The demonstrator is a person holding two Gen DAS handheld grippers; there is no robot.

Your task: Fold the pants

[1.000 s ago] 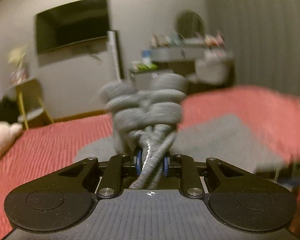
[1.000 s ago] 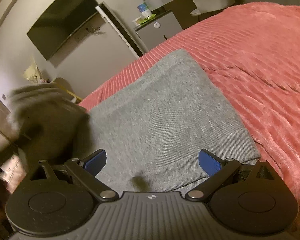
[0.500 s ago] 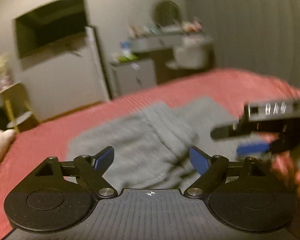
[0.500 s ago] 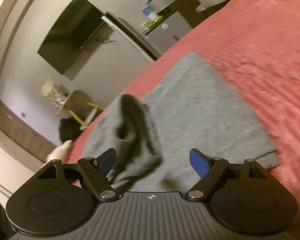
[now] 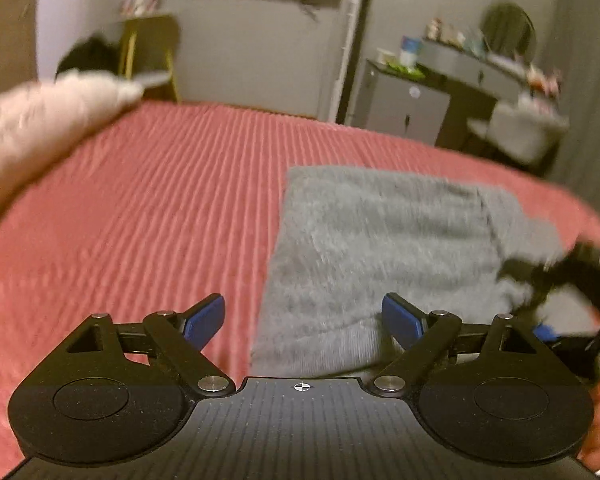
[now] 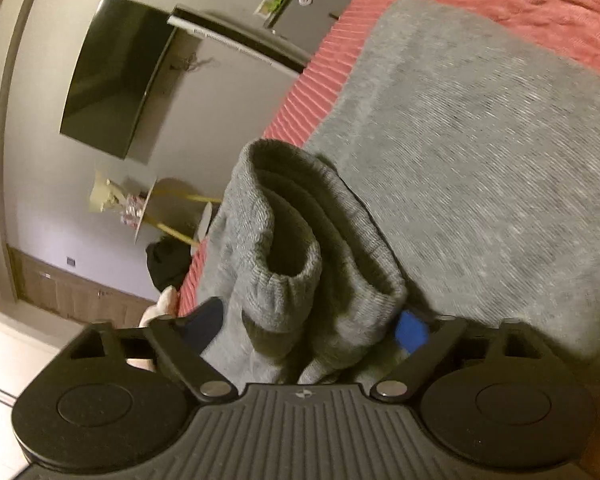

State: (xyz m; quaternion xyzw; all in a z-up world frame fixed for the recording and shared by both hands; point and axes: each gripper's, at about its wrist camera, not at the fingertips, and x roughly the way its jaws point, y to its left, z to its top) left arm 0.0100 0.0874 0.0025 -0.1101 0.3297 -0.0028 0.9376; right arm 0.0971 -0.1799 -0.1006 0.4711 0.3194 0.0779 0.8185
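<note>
The grey knit pants (image 5: 384,240) lie folded flat on the red ribbed bedspread (image 5: 140,208). My left gripper (image 5: 303,320) is open and empty, hovering over the pants' near left corner. In the right wrist view, a bunched ribbed cuff of the pants (image 6: 296,264) sits between the wide-apart blue pads of my right gripper (image 6: 306,330), which stands open around it. The flat part of the pants (image 6: 480,128) spreads beyond. The right gripper also shows blurred at the right edge of the left wrist view (image 5: 560,300).
A pale fluffy pillow (image 5: 40,128) lies at the bed's left. Beyond the bed are a wall TV (image 6: 116,76), a small grey cabinet (image 5: 404,108), a dresser with a round mirror (image 5: 508,36) and a yellow-legged side table (image 6: 168,208).
My left gripper let go of the bunched pants, opened and swung left over the bed. My right gripper tilted and moved in around the dropped cuff.
</note>
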